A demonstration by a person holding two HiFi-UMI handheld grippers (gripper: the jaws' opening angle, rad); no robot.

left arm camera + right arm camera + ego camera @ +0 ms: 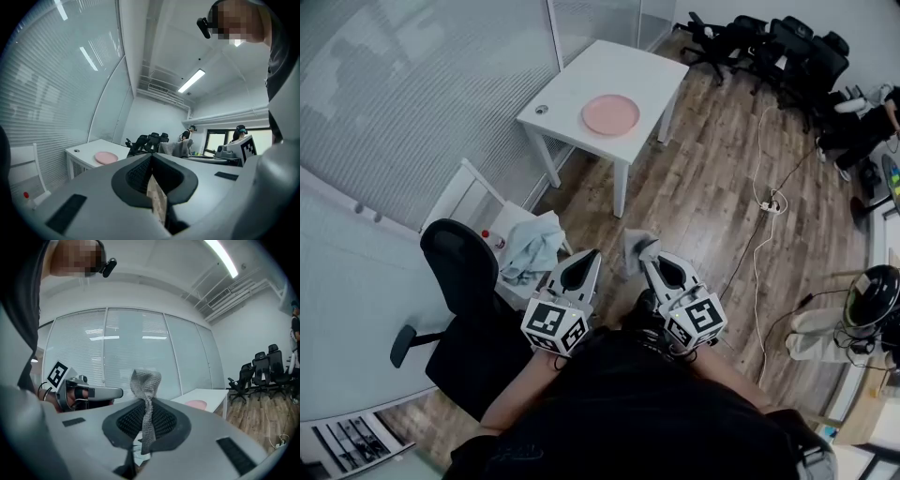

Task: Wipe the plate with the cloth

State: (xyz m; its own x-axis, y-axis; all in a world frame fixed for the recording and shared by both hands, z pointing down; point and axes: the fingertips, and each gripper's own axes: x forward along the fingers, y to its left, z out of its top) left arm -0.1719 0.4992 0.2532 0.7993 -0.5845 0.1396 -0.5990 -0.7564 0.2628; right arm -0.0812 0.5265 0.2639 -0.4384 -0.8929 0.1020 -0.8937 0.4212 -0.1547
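Close to the body, the right gripper (146,404) is clamped on the grey cloth (146,380), the left gripper (151,159) closed and empty, while the pink plate (610,114) lies well apart on the white table (581,70), so wiping seems not yet begun.

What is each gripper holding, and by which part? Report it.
The right gripper is shut on the grey cloth, pinching a gathered fold below its bunched end. The left gripper is shut on nothing.

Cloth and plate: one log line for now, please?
right gripper: shut on cloth | left gripper: shut, empty | plate: on table, far from both
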